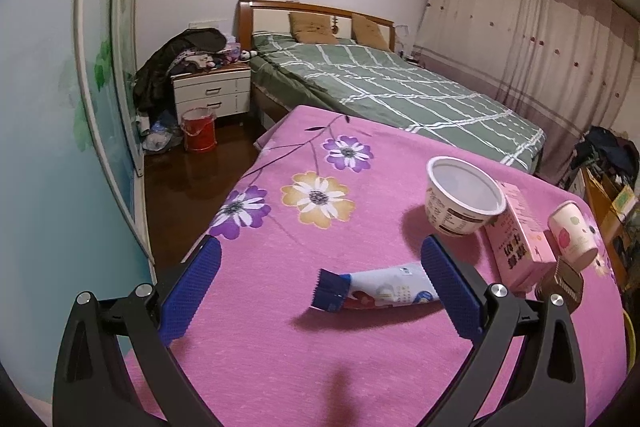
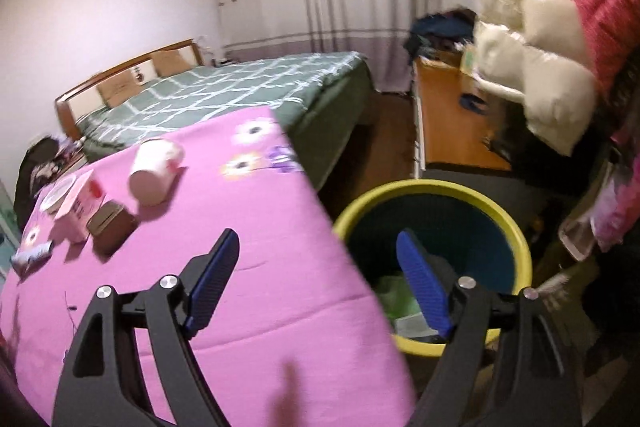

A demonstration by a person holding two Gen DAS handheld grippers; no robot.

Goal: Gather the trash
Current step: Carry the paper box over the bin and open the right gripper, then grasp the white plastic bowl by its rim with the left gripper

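Observation:
A pink flowered cloth (image 1: 280, 327) covers the table. On it lie a blue-and-white snack wrapper (image 1: 372, 291), a tipped white yogurt cup (image 1: 460, 203), a pink milk carton (image 1: 520, 239), a paper cup (image 1: 572, 231) on its side and a small brown box (image 1: 560, 283). My left gripper (image 1: 320, 283) is open, low over the cloth, its right finger beside the wrapper. My right gripper (image 2: 320, 279) is open and empty above the table's right edge, by a yellow-rimmed trash bin (image 2: 508, 223) holding some trash. The paper cup (image 2: 156, 167), carton (image 2: 80, 207) and brown box (image 2: 110, 227) show in the right wrist view.
A bed with a green checked cover (image 1: 392, 87) stands behind the table. A nightstand piled with clothes (image 1: 212, 91) and a red bucket (image 1: 199, 129) are at the far left. A wooden desk (image 2: 452, 123) and a hanging puffy jacket (image 2: 532, 39) are right of the bin.

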